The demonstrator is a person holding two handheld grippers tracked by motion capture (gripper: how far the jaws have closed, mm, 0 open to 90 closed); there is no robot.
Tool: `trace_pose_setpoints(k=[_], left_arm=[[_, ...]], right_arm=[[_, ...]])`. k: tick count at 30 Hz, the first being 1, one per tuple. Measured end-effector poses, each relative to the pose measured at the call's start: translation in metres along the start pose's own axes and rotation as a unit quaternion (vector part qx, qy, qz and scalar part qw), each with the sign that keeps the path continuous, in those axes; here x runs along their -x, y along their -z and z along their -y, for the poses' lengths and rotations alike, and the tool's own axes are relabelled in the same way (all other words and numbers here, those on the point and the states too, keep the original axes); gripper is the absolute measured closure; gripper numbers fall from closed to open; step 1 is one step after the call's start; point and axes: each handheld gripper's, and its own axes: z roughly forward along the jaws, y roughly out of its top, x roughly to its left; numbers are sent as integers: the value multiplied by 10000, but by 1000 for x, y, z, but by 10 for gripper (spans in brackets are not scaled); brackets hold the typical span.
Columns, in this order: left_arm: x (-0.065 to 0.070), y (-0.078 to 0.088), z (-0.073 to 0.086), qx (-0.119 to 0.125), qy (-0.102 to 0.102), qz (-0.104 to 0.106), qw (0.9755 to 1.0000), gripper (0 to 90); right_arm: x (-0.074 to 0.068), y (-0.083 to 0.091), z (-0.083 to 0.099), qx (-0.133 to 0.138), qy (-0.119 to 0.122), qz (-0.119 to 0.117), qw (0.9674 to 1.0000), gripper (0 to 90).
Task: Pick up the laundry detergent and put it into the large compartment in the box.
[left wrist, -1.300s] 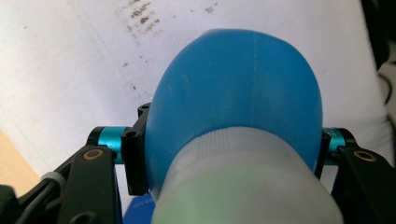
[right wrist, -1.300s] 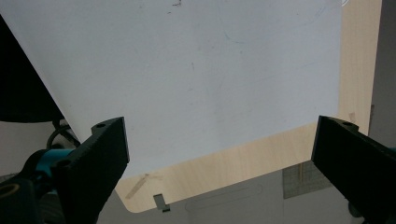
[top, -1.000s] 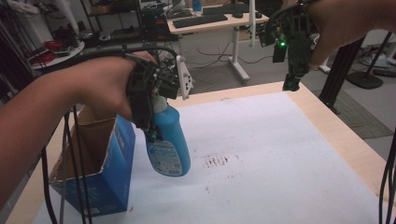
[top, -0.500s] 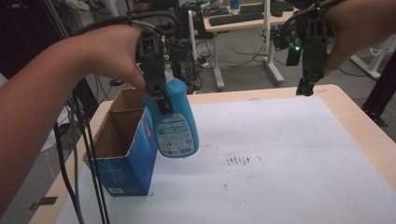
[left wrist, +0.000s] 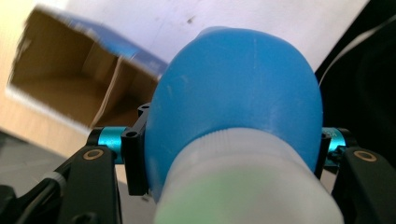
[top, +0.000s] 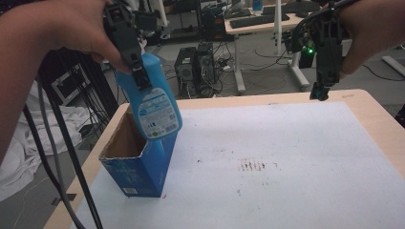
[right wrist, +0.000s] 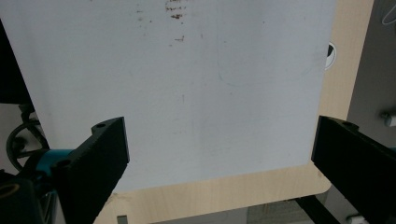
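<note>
A blue spray bottle [top: 153,102] with a white label hangs tilted over an open blue cardboard box [top: 136,160] at the table's left. My left gripper [top: 129,45] is shut on the bottle's upper part. In the left gripper view the bottle [left wrist: 238,98] bulges between the jaws, and the box [left wrist: 70,84] lies below it with its brown inside open. My right gripper [top: 325,71] is held high over the table's far right edge, open, with nothing between its jaws. The right gripper [right wrist: 219,158] looks down on the white sheet [right wrist: 177,84].
A white sheet [top: 267,157] with a few dark smudges [top: 251,165] covers the wooden table [top: 377,119]. Cables [top: 62,157] trail down at the left. Desks, computer cases [top: 196,62] and wires stand on the floor beyond the far edge.
The left gripper has lifted the bottle higher and to the left, so that it now hangs over the box's opening. The right gripper has stayed high at the far right.
</note>
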Motion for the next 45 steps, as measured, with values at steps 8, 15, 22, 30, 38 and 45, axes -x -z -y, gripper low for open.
trace_pose_setpoints(k=[8,15,22,30,38,45], left_arm=[[-24,14,34,8,1010,-71,9949,372],[-38,9,49,-185,1346,-263,9904,372],[-45,-11,50,-267,1272,-219,9913,372],[-56,-47,52,-250,1146,-86,9931,371],[-61,-88,51,-334,1043,77,9940,371],[-59,-120,47,-458,580,34,9973,371]], right_arm=[[-1,0,2,-5,-9,-15,10000,31],[-1,-1,1,-48,-28,-28,10000,31],[0,-3,0,-94,-60,-18,9999,31],[1,-7,1,-137,-82,-32,9999,31],[4,-10,1,-168,-125,-52,9998,31],[5,-13,-1,-160,-86,-74,9998,31]])
